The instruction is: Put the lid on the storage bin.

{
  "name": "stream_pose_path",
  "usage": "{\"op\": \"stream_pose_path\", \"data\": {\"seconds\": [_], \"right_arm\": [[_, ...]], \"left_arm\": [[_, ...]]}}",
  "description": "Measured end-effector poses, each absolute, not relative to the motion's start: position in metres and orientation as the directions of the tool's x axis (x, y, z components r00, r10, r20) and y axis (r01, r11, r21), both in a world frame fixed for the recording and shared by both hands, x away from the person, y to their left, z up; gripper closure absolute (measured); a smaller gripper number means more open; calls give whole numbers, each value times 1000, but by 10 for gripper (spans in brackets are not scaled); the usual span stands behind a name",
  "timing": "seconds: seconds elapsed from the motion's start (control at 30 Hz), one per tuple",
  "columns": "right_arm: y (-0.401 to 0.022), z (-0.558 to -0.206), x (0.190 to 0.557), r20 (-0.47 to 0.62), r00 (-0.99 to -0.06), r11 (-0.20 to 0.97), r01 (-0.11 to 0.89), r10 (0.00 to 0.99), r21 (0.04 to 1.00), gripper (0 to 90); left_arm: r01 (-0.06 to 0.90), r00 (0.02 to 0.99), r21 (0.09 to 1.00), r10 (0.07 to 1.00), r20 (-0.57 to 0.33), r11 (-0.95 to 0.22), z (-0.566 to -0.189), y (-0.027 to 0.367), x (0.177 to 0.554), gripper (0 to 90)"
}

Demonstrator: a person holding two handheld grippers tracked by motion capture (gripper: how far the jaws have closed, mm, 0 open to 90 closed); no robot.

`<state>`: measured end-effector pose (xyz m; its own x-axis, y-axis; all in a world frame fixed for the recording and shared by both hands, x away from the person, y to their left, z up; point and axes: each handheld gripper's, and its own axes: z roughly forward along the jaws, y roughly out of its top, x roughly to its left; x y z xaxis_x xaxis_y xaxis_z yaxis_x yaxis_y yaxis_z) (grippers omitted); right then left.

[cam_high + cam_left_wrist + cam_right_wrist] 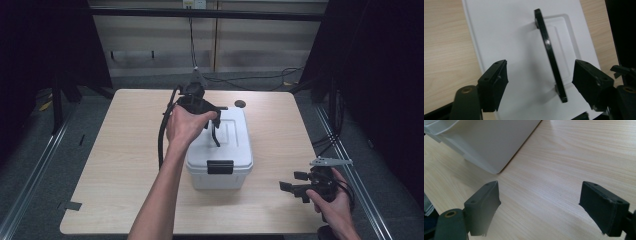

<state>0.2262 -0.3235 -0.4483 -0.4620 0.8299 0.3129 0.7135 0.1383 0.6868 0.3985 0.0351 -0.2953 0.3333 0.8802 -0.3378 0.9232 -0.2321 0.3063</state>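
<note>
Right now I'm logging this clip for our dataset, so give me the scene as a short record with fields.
surface: light wooden table
main object: white storage box, lid on
lid handle: black handle, raised from the lid
front latch: black latch at the near side
left gripper: left gripper open above the lid, jaws either side of the handle, not touching it
right gripper: right gripper open, low over bare table to the right of the box

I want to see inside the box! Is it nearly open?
Not yet. The handle already stands up from the lid. The left gripper hangs open around it, gripping nothing. The front latch looks shut, and the right gripper waits open beside the box.
</note>
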Motion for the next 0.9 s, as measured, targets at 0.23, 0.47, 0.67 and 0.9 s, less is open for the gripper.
{"op": "stream_pose_path", "data": {"seconds": [0.23, 0.47, 0.67, 0.9], "right_arm": [[-324, -448, 227, 312, -460, 137, 714, 832, 686, 156], [-323, -449, 227, 313, -453, 132, 717, 835, 684, 156], [-323, -449, 228, 314, -450, 129, 718, 836, 684, 156], [-323, -449, 228, 315, -446, 128, 721, 838, 681, 156]], "left_arm": [[888, 398, 377, 852, -341, -264, -305, 81, 396, 165], [870, 402, 435, 844, -355, -231, -324, 132, 391, 166], [858, 398, 467, 851, -343, -213, -335, 173, 383, 164], [832, 428, 506, 843, -326, -227, -343, 197, 372, 164]]}}
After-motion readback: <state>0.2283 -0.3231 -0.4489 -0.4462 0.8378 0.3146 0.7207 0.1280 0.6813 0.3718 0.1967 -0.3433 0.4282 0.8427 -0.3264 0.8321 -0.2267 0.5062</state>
